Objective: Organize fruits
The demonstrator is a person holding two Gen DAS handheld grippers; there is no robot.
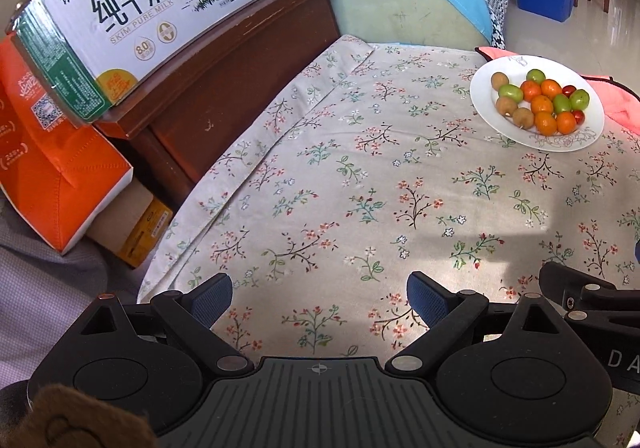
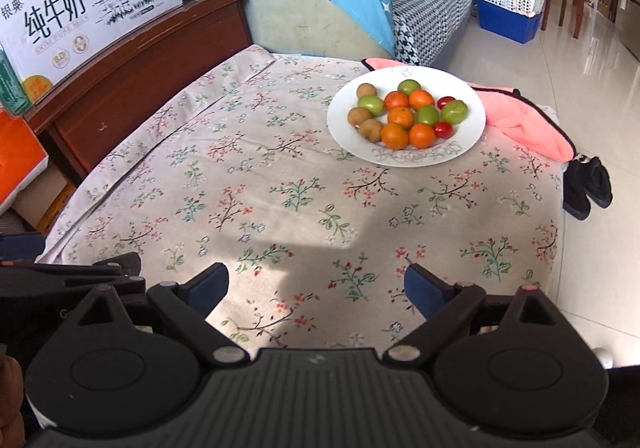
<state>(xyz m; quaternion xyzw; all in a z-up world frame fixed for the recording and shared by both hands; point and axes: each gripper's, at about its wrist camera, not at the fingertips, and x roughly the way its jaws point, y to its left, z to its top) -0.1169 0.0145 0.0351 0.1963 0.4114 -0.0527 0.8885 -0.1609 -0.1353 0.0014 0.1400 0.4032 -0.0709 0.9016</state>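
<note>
Orange, green, brown and red fruits (image 2: 408, 114) heaped on white plate (image 2: 472, 130).

Both views are bright with daylight that seems to come from the far right, where the tiled floor (image 2: 592, 60) shines with pale glare. A soft-edged grey shadow falls across the near part of the flowered tablecloth (image 2: 280, 188), while its far side stays evenly lit. The white plate (image 2: 472, 128) is nearly blown out at the rim. Fisheye distortion bends straight lines at the borders, so the milk carton (image 1: 132, 8) leans and curves, and the corners darken to black. Focus is sharp mid-frame, softer at the edges
</note>
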